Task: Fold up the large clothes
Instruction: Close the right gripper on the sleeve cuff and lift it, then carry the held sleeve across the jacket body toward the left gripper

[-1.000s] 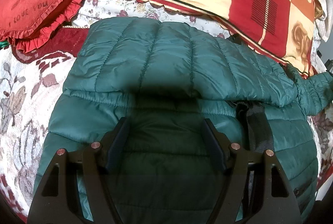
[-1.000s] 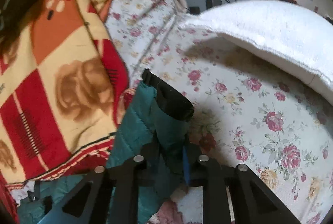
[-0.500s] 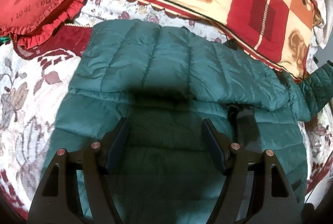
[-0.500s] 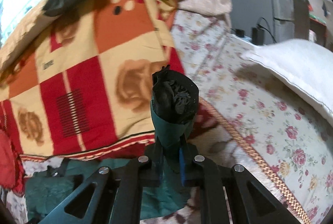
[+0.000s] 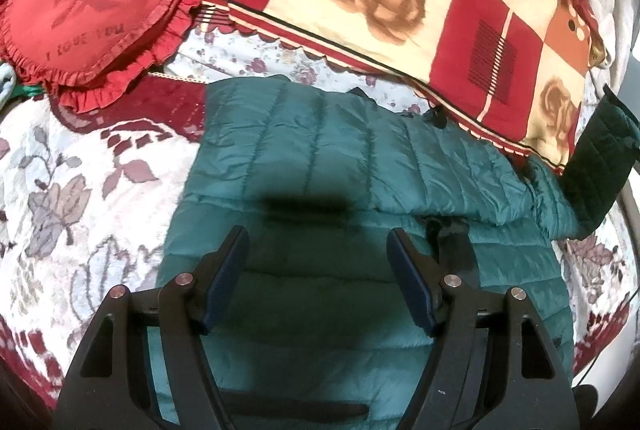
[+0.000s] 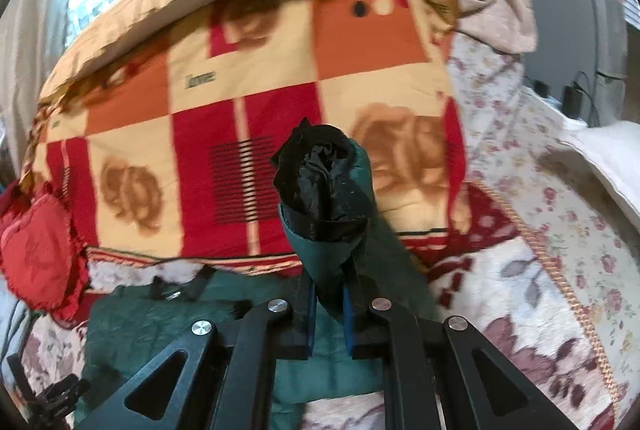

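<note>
A dark green quilted jacket (image 5: 328,158) lies spread on the bed, one sleeve folded across its body. My left gripper (image 5: 318,254) hovers open above the jacket's middle, nothing between its fingers. At the right edge of the left wrist view the other sleeve (image 5: 600,154) is lifted off the bed. In the right wrist view my right gripper (image 6: 330,294) is shut on that sleeve (image 6: 332,242); the black-lined cuff (image 6: 320,186) sticks up past the fingertips. The jacket body (image 6: 160,322) lies below and to the left.
A red, cream and orange rose-patterned blanket (image 5: 400,2) is heaped behind the jacket. A red heart-shaped ruffled cushion (image 5: 92,6) lies at the back left. The floral bedspread (image 5: 72,190) runs left of the jacket. A white pillow (image 6: 608,158) sits far right.
My right gripper has lifted the sleeve and swung it left, away from the white pillow and over toward the blanket. The left gripper has risen a little above the jacket, still open.
</note>
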A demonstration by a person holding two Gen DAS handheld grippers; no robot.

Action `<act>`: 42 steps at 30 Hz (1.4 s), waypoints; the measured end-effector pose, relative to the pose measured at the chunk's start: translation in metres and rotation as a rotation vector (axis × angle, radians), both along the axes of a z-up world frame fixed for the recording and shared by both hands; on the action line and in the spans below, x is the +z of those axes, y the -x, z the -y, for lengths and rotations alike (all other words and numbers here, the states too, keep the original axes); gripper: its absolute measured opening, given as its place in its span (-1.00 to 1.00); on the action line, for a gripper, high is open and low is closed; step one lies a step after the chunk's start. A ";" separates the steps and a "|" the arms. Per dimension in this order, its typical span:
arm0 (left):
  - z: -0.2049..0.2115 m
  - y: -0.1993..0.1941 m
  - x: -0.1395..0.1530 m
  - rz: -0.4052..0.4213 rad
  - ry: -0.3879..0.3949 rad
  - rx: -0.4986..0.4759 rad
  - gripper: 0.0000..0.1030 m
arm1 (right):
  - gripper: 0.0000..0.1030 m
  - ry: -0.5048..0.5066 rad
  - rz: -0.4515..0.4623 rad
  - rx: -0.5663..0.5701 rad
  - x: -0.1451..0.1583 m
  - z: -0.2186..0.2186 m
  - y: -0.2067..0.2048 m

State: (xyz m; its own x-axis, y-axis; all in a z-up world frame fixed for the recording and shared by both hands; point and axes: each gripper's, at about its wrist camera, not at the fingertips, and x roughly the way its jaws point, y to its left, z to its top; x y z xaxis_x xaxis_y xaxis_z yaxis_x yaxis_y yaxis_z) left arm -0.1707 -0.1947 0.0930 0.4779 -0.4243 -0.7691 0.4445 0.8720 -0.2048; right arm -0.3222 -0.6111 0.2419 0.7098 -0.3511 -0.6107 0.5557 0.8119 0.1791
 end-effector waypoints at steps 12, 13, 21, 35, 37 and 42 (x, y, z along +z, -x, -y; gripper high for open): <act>-0.033 0.000 0.002 -0.010 0.038 0.045 0.39 | -0.83 -0.013 -0.034 0.145 -0.001 -0.064 -0.046; -0.034 -0.001 0.002 -0.011 0.041 0.048 0.39 | -0.83 -0.013 -0.042 0.162 -0.003 -0.072 -0.051; -0.044 -0.002 0.000 -0.020 0.056 0.058 0.39 | -0.83 -0.033 -0.070 0.247 -0.012 -0.115 -0.078; -0.062 -0.007 0.003 -0.030 0.084 0.079 0.39 | -0.83 -0.101 -0.076 0.381 -0.029 -0.187 -0.129; -0.065 -0.008 0.001 -0.039 0.089 0.082 0.39 | -0.83 -0.108 -0.079 0.398 -0.032 -0.196 -0.136; -0.074 -0.012 -0.005 -0.066 0.099 0.099 0.39 | -0.83 -0.135 -0.089 0.457 -0.041 -0.225 -0.160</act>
State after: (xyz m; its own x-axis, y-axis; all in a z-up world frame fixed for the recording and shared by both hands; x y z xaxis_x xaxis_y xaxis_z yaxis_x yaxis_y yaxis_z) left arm -0.1583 -0.1212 0.0881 0.4706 -0.4528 -0.7573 0.3402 0.8850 -0.3177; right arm -0.1626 -0.3861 0.2012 0.7156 0.0715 -0.6949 0.1652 0.9492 0.2678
